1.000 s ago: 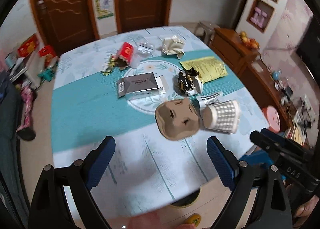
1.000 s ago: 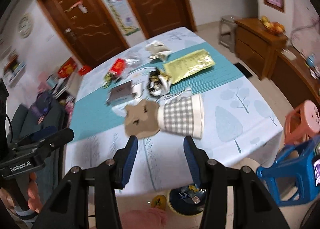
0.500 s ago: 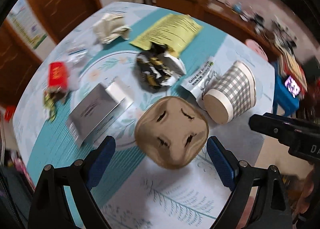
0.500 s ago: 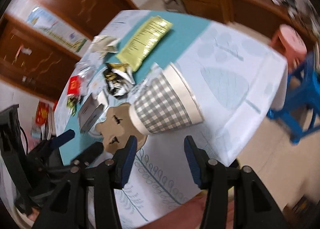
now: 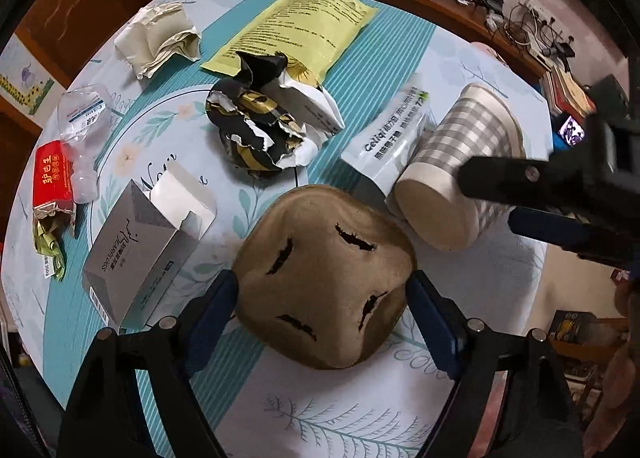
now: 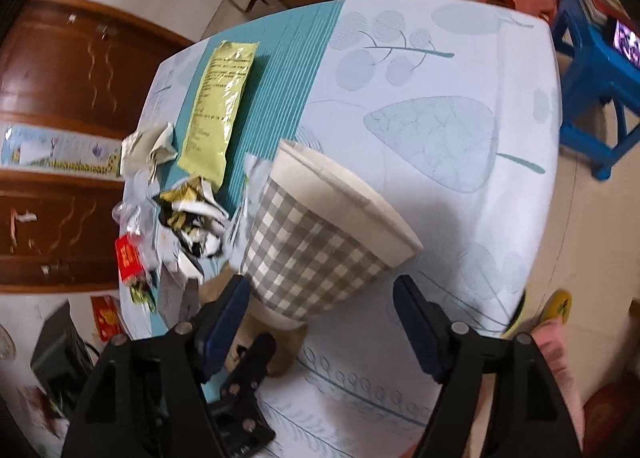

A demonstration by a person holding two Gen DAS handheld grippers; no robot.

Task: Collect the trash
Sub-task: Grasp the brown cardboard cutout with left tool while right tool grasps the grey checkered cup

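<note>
Trash: pulp lid (image 5: 326,290) sat between my left gripper's (image 5: 322,314) closing jaws, unpinched; cup (image 6: 320,242) at twelve o'clock of right gripper (image 6: 320,322), jaws just widened. Risk: lid could squirt sideways, cup could roll off.

grey-checked cup (image 6: 316,258), tan tray (image 5: 324,282), yellow pouch (image 5: 296,25), seemingly leaf-printed teal tablecloth (image 6: 432,137).

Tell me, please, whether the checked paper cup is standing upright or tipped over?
Tipped over: the checked paper cup lies on its side on the tablecloth, base facing the left camera.
</note>
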